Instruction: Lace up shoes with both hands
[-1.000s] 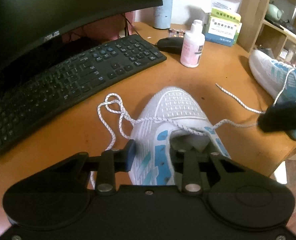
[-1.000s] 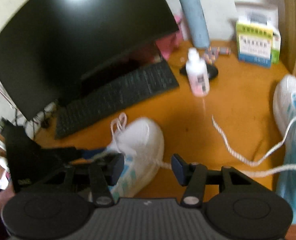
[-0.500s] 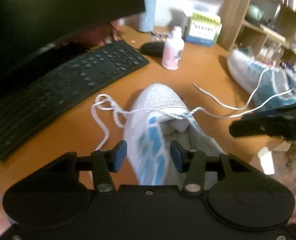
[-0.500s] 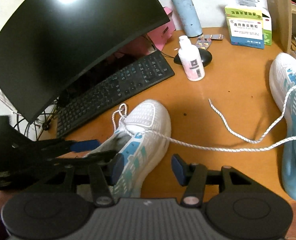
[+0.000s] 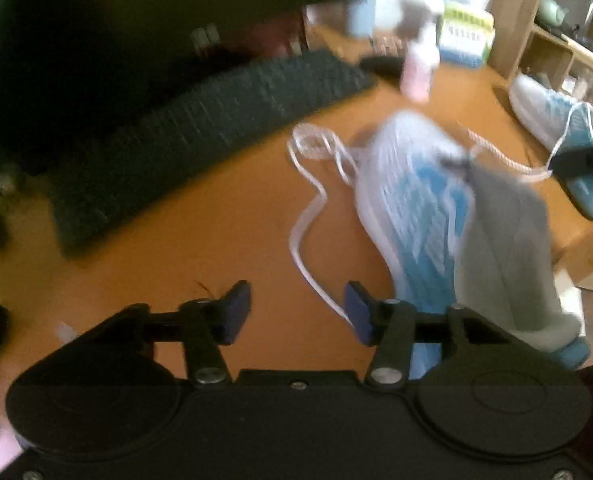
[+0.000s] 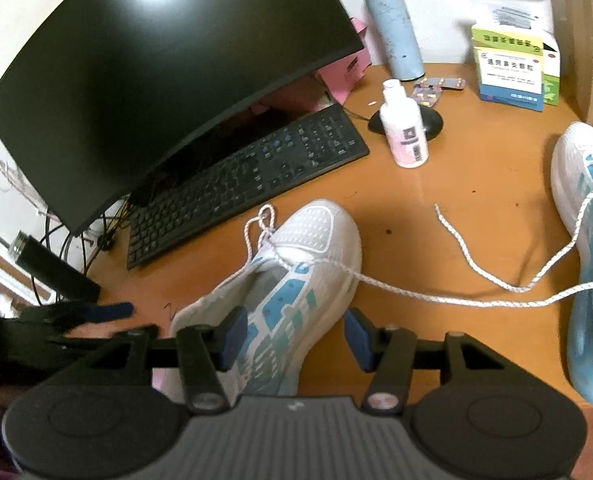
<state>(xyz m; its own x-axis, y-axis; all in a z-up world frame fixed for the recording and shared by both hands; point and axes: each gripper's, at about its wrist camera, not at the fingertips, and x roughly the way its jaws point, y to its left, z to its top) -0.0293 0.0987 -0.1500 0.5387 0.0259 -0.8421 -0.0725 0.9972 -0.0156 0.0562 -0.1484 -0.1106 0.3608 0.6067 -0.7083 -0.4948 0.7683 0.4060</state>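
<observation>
A white and blue shoe point(image 6: 296, 280) lies on the orange desk, toe toward the keyboard; it also shows blurred in the left wrist view point(image 5: 424, 208). Its white lace point(image 6: 456, 300) runs from the front eyelets right across the desk, with a loose loop point(image 6: 262, 220) at the toe. In the left wrist view the lace point(image 5: 308, 216) trails down toward my fingers. My left gripper point(image 5: 296, 312) is open and empty over the desk, left of the shoe; it shows at the left of the right wrist view point(image 6: 96, 316). My right gripper point(image 6: 292, 336) is open and empty, above the shoe's side.
A second shoe point(image 6: 588, 216) lies at the right desk edge. A black keyboard point(image 6: 248, 184), a monitor point(image 6: 156, 60), a white bottle point(image 6: 404, 128), a mouse point(image 6: 428, 120), a blue flask point(image 6: 392, 24) and medicine boxes point(image 6: 512, 72) stand behind. A shelf point(image 5: 556, 32) is far right.
My left gripper has swung left off the shoe and now sits over bare desk; its view is blurred by motion. The right gripper has shifted slightly closer to the shoe. Both stay open.
</observation>
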